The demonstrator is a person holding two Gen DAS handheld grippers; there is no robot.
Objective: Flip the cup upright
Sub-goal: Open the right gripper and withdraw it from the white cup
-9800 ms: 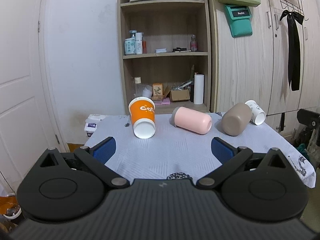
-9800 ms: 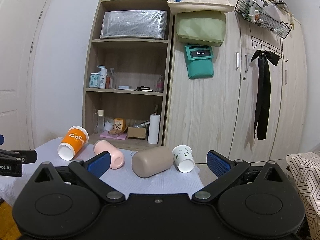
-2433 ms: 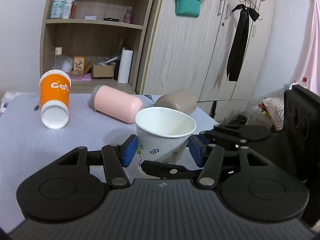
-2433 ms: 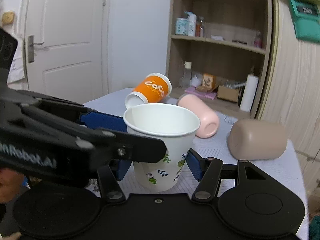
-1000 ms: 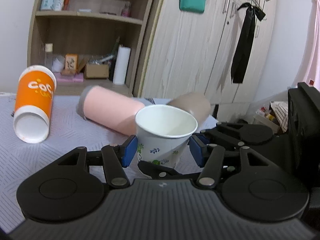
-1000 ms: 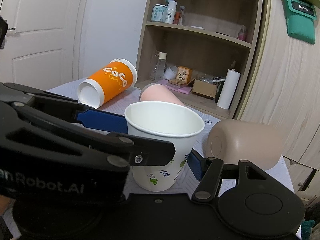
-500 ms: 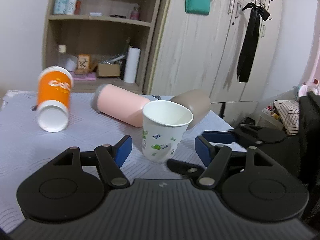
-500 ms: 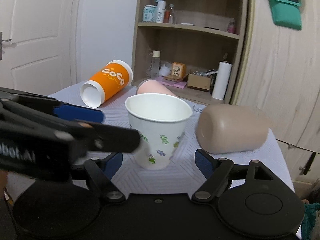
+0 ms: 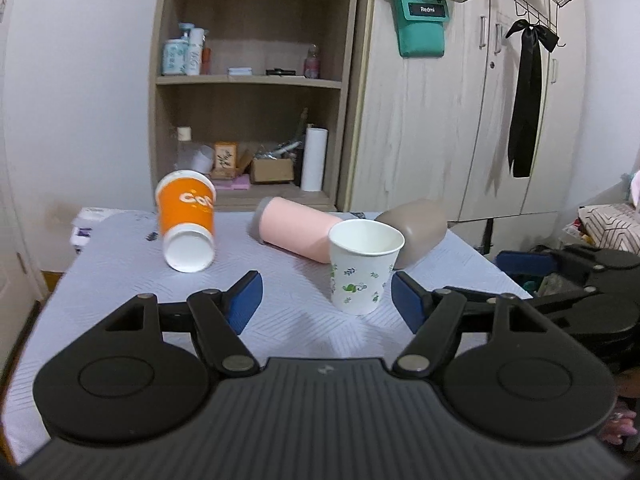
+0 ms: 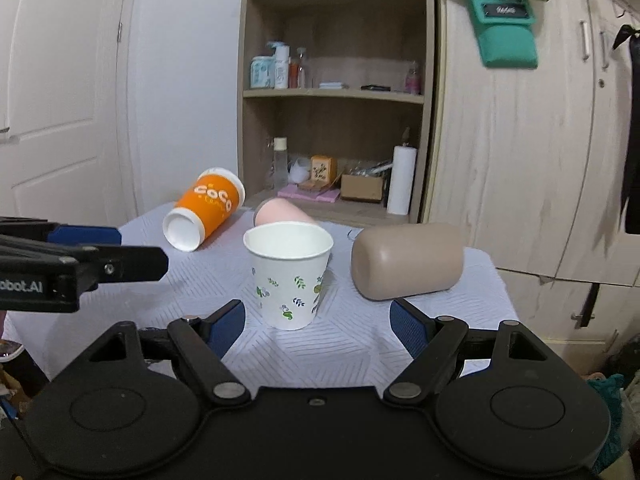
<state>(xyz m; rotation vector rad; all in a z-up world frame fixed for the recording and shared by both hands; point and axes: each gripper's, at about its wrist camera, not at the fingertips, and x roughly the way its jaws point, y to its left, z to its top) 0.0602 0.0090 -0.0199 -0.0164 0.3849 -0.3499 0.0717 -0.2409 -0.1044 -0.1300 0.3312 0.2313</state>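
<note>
A white paper cup with a leaf print (image 9: 364, 266) (image 10: 289, 275) stands upright on the grey tablecloth, mouth up. My left gripper (image 9: 327, 300) is open and empty, a little short of the cup. My right gripper (image 10: 317, 327) is open and empty, just in front of the cup. An orange paper cup (image 9: 187, 220) (image 10: 205, 208), a pink cup (image 9: 298, 232) (image 10: 280, 213) and a taupe cup (image 9: 416, 229) (image 10: 408, 260) lie on their sides behind it.
The table (image 9: 120, 264) ends close on the left and right. A wooden shelf unit (image 9: 256, 80) and wardrobe doors (image 9: 480, 120) stand behind it. The right gripper shows at the right of the left wrist view (image 9: 580, 280); the left gripper shows at the left of the right wrist view (image 10: 80, 264).
Both grippers let go of the white leaf-print cup, opened wide and drew back from it. The cup now stands upright on the table on its own.
</note>
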